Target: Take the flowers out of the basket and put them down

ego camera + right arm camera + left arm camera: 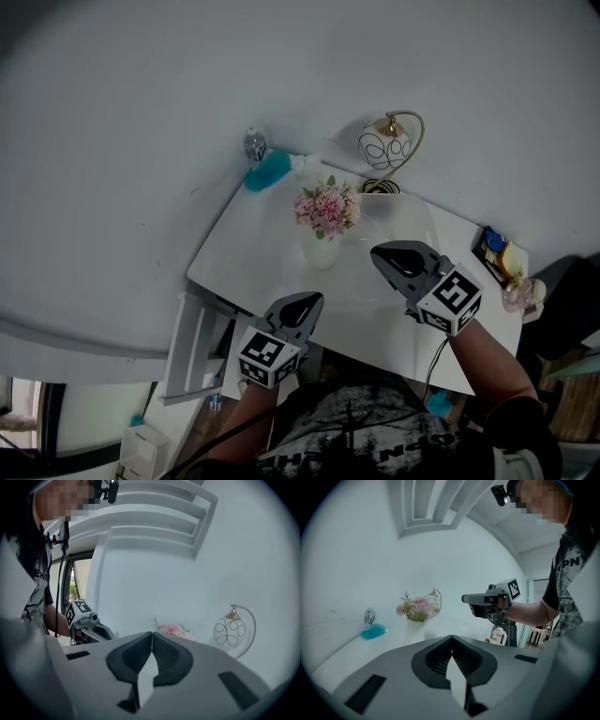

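The flowers [326, 208] stand upright in a white pot [322, 253] at mid-frame on the worktop [253, 253], just up-left of the right gripper [380, 253], which looks nearer than the left gripper [315, 302]; both jaws are closed and empty

Wire-globe lamp [389, 142] and blue object [267, 172] rest on white table [253, 258].

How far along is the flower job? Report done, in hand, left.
Done: nothing; the flowers stand in their white holder on the table. In hand: nothing; left claw and right claw are shut, empty, short of them. Left: grasp, lift out, lay down.
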